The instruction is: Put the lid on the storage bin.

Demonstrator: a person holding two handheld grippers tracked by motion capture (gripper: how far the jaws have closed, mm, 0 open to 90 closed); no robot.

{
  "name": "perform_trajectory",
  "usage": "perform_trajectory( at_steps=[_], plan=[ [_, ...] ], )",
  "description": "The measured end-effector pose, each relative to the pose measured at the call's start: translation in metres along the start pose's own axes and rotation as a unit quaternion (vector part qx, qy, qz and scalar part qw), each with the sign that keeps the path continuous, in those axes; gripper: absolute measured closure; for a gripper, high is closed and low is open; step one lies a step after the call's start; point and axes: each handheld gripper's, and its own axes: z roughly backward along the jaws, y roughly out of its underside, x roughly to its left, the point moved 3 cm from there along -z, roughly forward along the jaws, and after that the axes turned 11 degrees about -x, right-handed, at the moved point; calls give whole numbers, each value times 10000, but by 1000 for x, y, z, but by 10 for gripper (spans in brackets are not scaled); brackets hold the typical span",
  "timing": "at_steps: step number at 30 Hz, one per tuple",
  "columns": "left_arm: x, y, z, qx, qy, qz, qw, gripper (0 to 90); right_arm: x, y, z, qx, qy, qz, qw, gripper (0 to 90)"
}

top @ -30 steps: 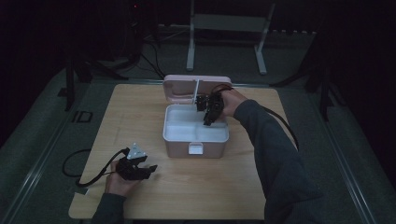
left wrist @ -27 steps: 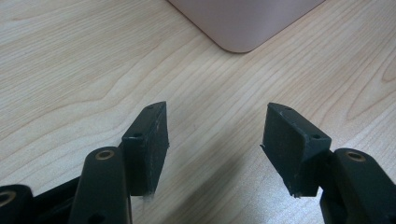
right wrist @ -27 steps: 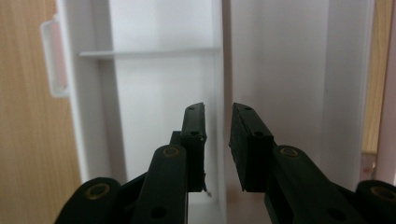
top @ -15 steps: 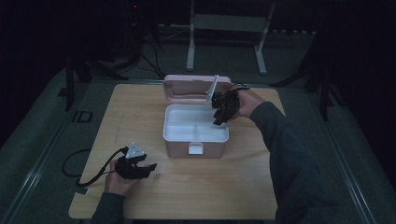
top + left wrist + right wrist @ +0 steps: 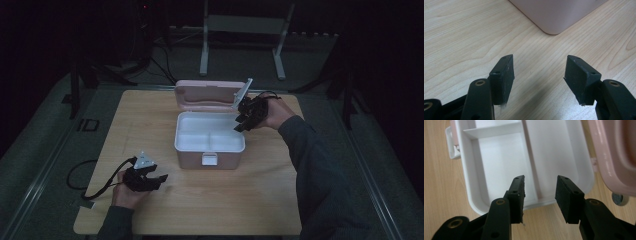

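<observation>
We see the right gripper (image 5: 243, 120) held above the table (image 5: 150, 120) at the right rear corner of the pink box (image 5: 210, 142), just off its rim. Its jaws stand apart with nothing between them, and they have just been opening. In the right gripper view (image 5: 539, 197) the gap between the pads frames the near edge of the box's white tray (image 5: 506, 165); no pad touches the plastic. The tray shows a long divider running away from the jaws and a cross wall near the top of that view, so we count at least three compartments, all bare.

The box sits at the middle of the table with its lid (image 5: 207, 94) swung back and standing behind it, inner face toward the person. The white latch (image 5: 209, 159) is on the front wall. A small round grey piece (image 5: 620, 199) lies on the wood just beside the lid edge; we cannot tell what it is.

The left gripper (image 5: 155, 180) rests low at the front left of the table, well apart from the box. In the left gripper view (image 5: 539, 80) its jaws are wide apart over bare wood, holding nothing, with a rounded pink corner (image 5: 554, 17) of the box ahead.

Free room: broad bare wood left and front of the box; less on the right, where the sleeve (image 5: 310, 165) crosses. The right gripper is near the lid's right edge.
</observation>
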Motion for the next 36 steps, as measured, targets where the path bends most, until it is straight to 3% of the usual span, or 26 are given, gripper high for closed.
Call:
perform_trajectory(
  at_steps=[3, 14, 19, 23, 28, 30, 36],
  plan=[
    [0, -1, 2, -22, -3, -2, 10000, 403, -1, 3, 3, -97, -5, -111, 9999, 569],
    [10, -12, 8, -255, 33, 16, 9997, 404, -9, 27, 11, -315, 486, -537, 9969, 571],
    [22, -26, 11, -415, 76, 30, 9991, 415, -16, 38, 10, -468, 648, -910, 9926, 579],
    [30, -38, 12, -534, 110, 36, 9985, 419, -20, 43, 9, -526, 804, -1072, 9896, 580],
    [46, -64, 11, -721, 96, 17, 9974, 422, -28, 45, 11, -777, 1051, -1452, 9807, 587],
    [51, -73, 9, -763, 111, 37, 9970, 432, -30, 46, 12, -824, 1173, -1535, 9777, 590],
    [61, -95, 4, -863, 214, 32, 9960, 481, -31, 44, 12, -915, 1251, -1668, 9737, 677]
  ],
)
